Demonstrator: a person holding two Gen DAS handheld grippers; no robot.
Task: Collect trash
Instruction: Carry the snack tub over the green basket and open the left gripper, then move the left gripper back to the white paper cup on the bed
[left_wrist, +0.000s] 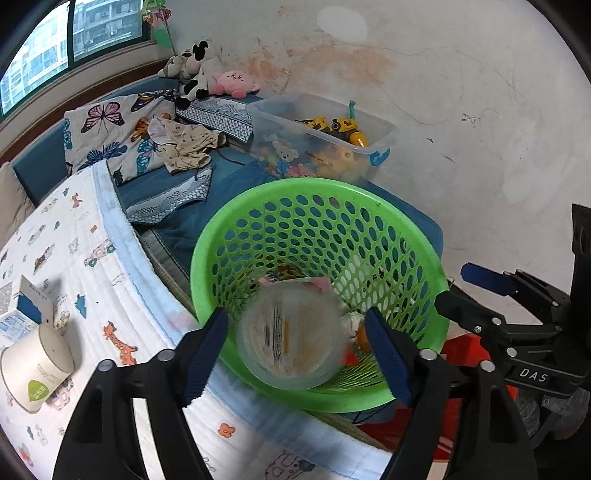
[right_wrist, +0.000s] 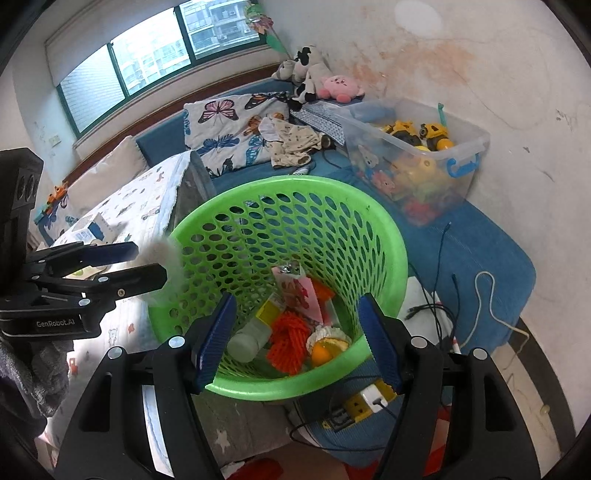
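Observation:
A green perforated basket (left_wrist: 280, 184) (right_wrist: 295, 181) stands beside the bed. It holds a pink wrapper (right_wrist: 299, 291), orange netting (right_wrist: 290, 338), a pale bottle (right_wrist: 247, 341) and a cracked eggshell (right_wrist: 327, 345). A clear plastic cup (left_wrist: 291, 336), blurred, sits between the jaws of my left gripper (left_wrist: 295, 321) over the basket's near rim, with a gap on each side, so the gripper is open. In the right wrist view the left gripper (right_wrist: 149, 260) shows that cup as a whitish blur (right_wrist: 166, 266) at its tips. My right gripper (right_wrist: 297, 301) (left_wrist: 452, 286) hangs open over the basket, with nothing between its fingers.
A white cardboard tube (left_wrist: 37, 365) and a torn blue-and-white box (left_wrist: 22, 314) lie on the patterned quilt at left. A clear toy bin (right_wrist: 417, 162) sits behind the basket by the wall. A power strip (right_wrist: 360, 404) and loose cables (right_wrist: 443, 295) lie at right.

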